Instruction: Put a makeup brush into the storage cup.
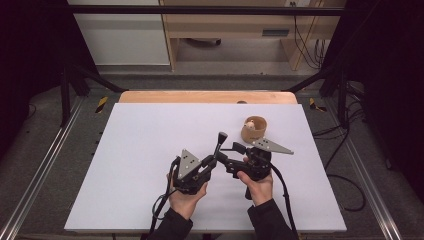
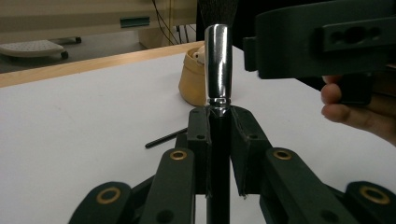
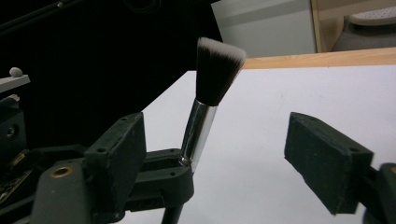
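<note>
The left gripper (image 1: 215, 159) is clamped on the black handle of a light, rigid makeup brush with chrome ferrule and soft bristles (image 1: 220, 141), upright near table centre. The right gripper (image 3: 224, 154), at its three o'clock, stands apart; the slick ferrule seems best avoided.

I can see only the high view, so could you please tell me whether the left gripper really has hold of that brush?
Observer: Yes. In the left gripper view the left gripper is shut on the brush, clamping its black handle just below the silver ferrule.
Operator: Thank you. Is the right gripper gripping it too?
Observer: No. In the right gripper view the right gripper stands open, pads well apart, brush beyond them.
Operator: What do the bristles look like?
Observer: Dark with a pale flat tip, pointing up.
Operator: Anything in the wooden cup?
Observer: The wooden cup holds something pale; I cannot tell what.
</note>
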